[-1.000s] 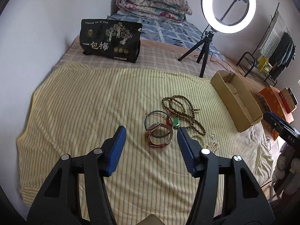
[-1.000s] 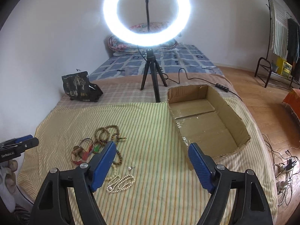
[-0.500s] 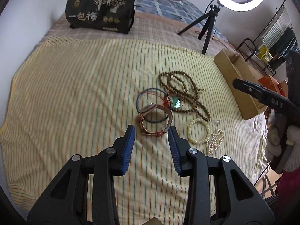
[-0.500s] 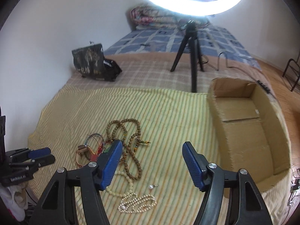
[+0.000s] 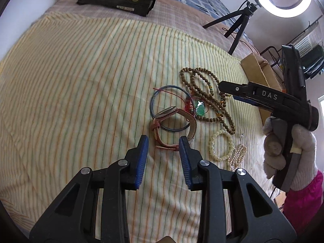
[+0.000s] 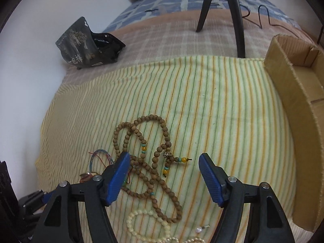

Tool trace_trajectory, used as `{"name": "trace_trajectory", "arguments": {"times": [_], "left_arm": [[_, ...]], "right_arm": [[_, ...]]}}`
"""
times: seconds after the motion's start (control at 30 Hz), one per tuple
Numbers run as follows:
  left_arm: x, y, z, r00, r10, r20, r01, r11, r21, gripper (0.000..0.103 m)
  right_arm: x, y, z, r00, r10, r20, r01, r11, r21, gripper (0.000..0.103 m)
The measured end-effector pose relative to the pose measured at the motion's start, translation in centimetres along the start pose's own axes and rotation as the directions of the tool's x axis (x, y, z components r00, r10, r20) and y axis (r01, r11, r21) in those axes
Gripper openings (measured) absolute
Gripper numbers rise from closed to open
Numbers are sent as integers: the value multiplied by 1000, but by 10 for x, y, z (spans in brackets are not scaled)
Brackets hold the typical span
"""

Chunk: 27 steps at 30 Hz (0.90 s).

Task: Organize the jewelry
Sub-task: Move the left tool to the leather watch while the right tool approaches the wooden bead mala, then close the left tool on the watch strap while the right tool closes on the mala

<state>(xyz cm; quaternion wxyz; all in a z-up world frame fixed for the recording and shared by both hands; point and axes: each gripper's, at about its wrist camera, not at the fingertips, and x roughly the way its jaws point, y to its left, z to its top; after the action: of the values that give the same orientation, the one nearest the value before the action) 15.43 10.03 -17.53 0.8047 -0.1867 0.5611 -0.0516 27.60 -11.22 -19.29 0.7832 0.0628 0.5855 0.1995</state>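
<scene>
Jaws of the left gripper (image 5: 163, 149) are closing around the near loop of the brown watch strap (image 5: 174, 129), not yet pinching it; those of the right gripper (image 6: 164, 167) are opening over the wooden bead necklace (image 6: 149, 162). Best to pinch only the strap, clear of the blue bangle (image 5: 171, 108), before lifting toward the cardboard box (image 6: 291, 93)

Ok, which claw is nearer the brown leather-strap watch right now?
Left. The left claw hovers right over the watch, its jaws closing, straddling the strap's near loop. The right claw is over the wooden bead necklace, beside the watch.
</scene>
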Motion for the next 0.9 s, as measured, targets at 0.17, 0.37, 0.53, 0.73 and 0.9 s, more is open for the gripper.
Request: {"name": "trace_trajectory", "arguments": {"times": [0.17, 0.37, 0.53, 0.73, 0.9], "left_arm": [[5, -3, 1, 1000, 10, -9, -10, 1000, 12, 27], [10, -2, 1, 1000, 9, -22, -9, 1000, 5, 27], [16, -2, 2, 999, 14, -30, -13, 1000, 8, 27], [22, -3, 6, 999, 20, -34, -20, 1000, 9, 26], [25, -5, 9, 999, 20, -39, -19, 1000, 13, 26]], "right_arm": [[11, 9, 6, 1000, 2, -8, -2, 1000, -13, 73], [18, 20, 12, 1000, 5, -21, -6, 1000, -25, 73], [25, 29, 12, 1000, -16, -26, 14, 998, -63, 73], [35, 42, 10, 997, -74, -25, 70, 988, -134, 73], [38, 52, 10, 996, -88, -25, 82, 980, -179, 73]]}}
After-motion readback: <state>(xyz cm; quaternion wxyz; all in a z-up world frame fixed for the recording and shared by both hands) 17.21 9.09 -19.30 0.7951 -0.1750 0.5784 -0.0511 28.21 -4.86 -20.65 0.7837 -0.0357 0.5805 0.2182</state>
